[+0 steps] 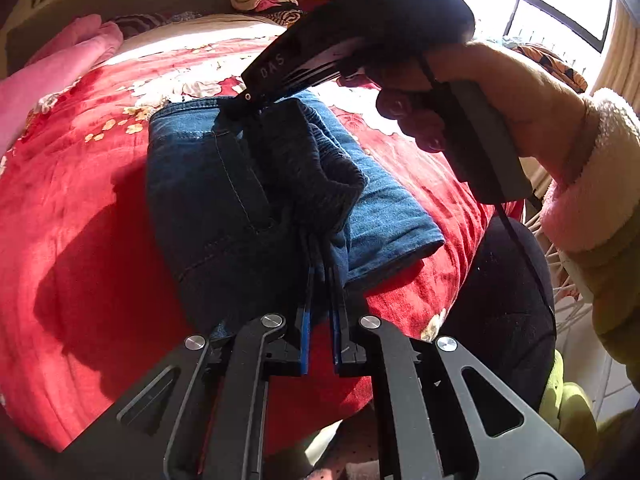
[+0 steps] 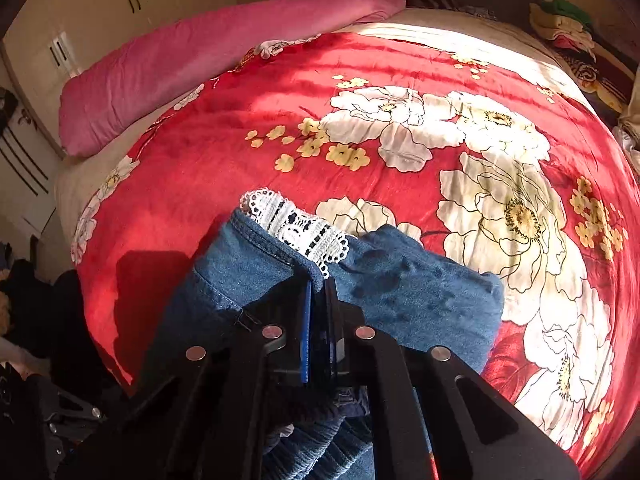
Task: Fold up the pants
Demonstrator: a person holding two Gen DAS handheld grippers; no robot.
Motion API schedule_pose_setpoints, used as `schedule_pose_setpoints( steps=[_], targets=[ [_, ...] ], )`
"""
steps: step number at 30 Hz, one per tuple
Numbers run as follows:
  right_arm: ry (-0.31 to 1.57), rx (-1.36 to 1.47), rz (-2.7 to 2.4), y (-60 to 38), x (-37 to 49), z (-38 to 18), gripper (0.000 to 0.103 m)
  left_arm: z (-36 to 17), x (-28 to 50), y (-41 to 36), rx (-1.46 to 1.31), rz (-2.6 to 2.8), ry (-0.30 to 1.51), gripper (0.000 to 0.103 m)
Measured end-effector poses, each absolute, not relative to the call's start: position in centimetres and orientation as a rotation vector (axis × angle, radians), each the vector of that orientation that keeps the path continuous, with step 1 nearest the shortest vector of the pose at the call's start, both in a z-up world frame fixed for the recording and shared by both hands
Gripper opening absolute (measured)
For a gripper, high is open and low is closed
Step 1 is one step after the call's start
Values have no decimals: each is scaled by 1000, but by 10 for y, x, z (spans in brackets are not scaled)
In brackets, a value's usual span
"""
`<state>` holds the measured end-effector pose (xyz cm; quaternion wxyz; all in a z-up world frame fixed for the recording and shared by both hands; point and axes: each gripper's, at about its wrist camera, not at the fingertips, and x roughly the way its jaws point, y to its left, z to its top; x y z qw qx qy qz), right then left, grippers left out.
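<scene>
On the red floral blanket (image 2: 240,128) lie the blue denim pants (image 1: 200,184), partly folded. Left gripper (image 1: 322,276) jaws clamp a denim fold at the near edge; right gripper (image 2: 318,280) jaws pinch the lace-trimmed hem (image 2: 296,228).

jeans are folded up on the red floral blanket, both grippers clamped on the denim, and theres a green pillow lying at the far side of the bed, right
Not quite: the pillow is pink, not green, as the right wrist view shows. The rest holds: the jeans lie folded on the red floral blanket, with the left gripper and right gripper both clamped on denim.
</scene>
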<state>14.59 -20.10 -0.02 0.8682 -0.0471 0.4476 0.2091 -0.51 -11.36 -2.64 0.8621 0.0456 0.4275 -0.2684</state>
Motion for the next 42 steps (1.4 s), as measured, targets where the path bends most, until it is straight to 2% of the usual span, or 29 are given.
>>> schedule_pose_setpoints(
  steps=[8,10,12,20,26,34,42],
  targets=[
    [968,-46,422,-204,156,-19,8,-34,3,-108,28,-563,944,2],
    [961,-4,429,-210,152,-11,14,-35,3,-108,25,-561,946,2],
    [944,49,434,-219,146,0,26,-34,2,-108,26,-559,948,2],
    [826,110,431,-239,110,39,39,-31,0,-106,19,-554,944,2],
    [824,127,498,-238,82,40,40,-29,-1,-106,19,-551,941,2],
    [936,39,420,-232,79,0,40,-27,-3,-104,10,-549,945,3],
    [954,55,403,-233,80,-20,42,-29,-1,-104,3,-550,951,3]
  ],
)
